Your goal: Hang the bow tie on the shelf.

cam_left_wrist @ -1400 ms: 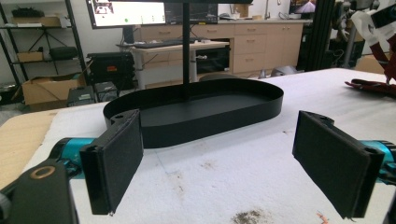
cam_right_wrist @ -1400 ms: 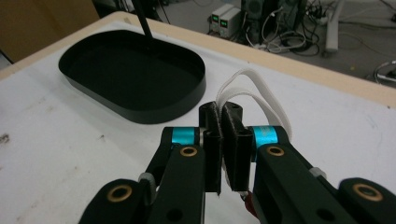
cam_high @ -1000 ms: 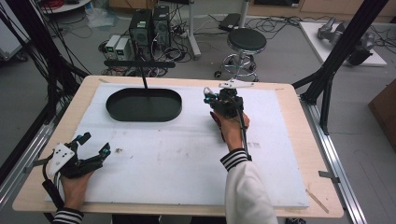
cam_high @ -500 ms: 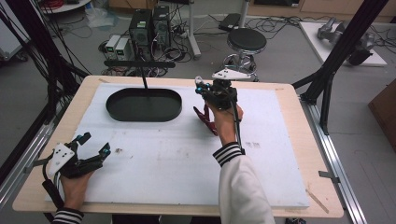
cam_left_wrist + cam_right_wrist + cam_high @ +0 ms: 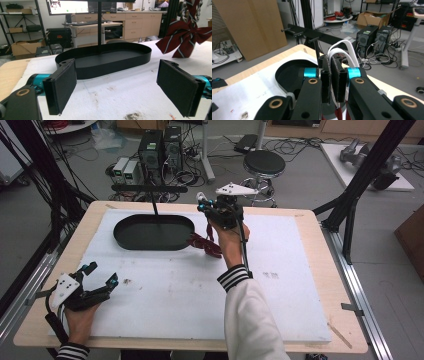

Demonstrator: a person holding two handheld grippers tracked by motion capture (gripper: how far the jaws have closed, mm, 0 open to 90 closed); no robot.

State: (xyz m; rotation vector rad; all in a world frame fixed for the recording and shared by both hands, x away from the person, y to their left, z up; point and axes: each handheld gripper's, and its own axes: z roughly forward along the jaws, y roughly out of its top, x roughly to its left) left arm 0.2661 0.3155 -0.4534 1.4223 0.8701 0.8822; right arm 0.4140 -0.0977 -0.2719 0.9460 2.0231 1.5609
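Since 1.0 s ago: right gripper [image 5: 216,209] shifted left and toward the far edge, raised; bow [image 5: 204,243] lifted into sight below it. Left gripper [image 5: 97,275] unchanged in place.

Right gripper:
- Held above the table [image 5: 300,270], just right of the tray [image 5: 154,232].
- Jaws pressed together on a white strap [image 5: 342,50], seen in the right gripper view looping up above the pads.
- Grey plate on top, cable trailing down the forearm.
- Right hand [image 5: 229,237] wrapped round the grip; striped cuff, white sleeve.

Bow:
- Dark red with pale stripes, hanging beneath the right gripper by the strap.
- In the high view, close beside the tray's right end; contact with the tray cannot be told.
- In the left gripper view [image 5: 183,41], upper right, clear of the white surface.

Left gripper:
- Near the front left corner of the table, low over the white surface.
- Jaws wide apart, nothing between them; pads [image 5: 178,83] facing the tray.
- Left hand [image 5: 80,320] gripping from below.

Tray:
- Black, oval, shallow, resting on the white surface at far left.
- Thin black post [image 5: 99,27] rising from behind or within it; base not resolved.

Beyond the table: stool [image 5: 264,164], computer towers [image 5: 161,147], cables on the floor.
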